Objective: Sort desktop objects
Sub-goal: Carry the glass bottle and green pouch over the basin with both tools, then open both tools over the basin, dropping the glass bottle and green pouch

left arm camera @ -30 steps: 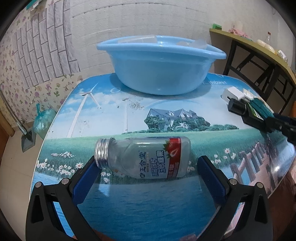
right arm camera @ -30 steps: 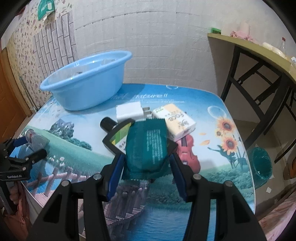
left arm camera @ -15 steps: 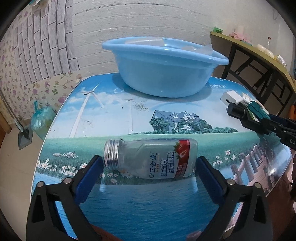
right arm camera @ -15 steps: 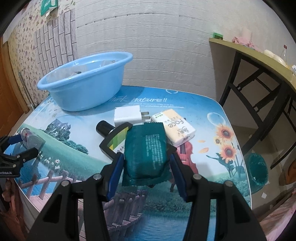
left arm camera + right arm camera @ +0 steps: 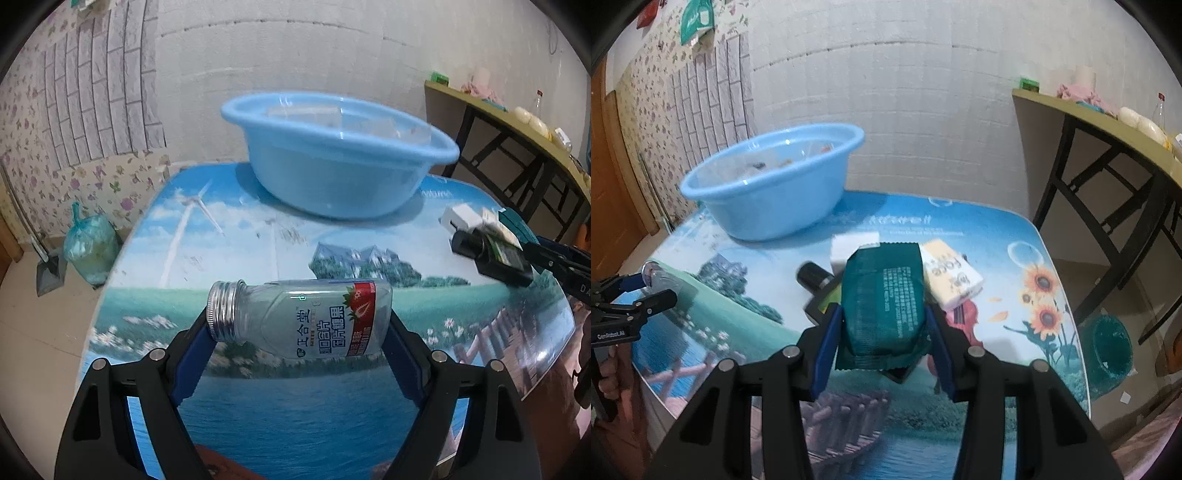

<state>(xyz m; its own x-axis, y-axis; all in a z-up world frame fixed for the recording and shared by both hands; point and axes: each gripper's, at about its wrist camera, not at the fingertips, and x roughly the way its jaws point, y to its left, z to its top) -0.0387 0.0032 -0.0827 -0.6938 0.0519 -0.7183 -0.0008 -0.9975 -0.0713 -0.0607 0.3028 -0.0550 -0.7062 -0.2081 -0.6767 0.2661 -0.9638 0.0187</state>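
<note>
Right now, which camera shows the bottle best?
The left wrist view: the bottle lies across the middle, cap and label clear. The right wrist view shows only its cap end at the far left edge, small and blurred.

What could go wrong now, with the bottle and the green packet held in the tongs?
1. The bottle is gripped end to end, cap against one pad: being smooth and round, it may slip or pivot out of the left tongs.
2. The green packet is soft; the right tongs may crush it, or nudge the black-capped container just beneath.
</note>
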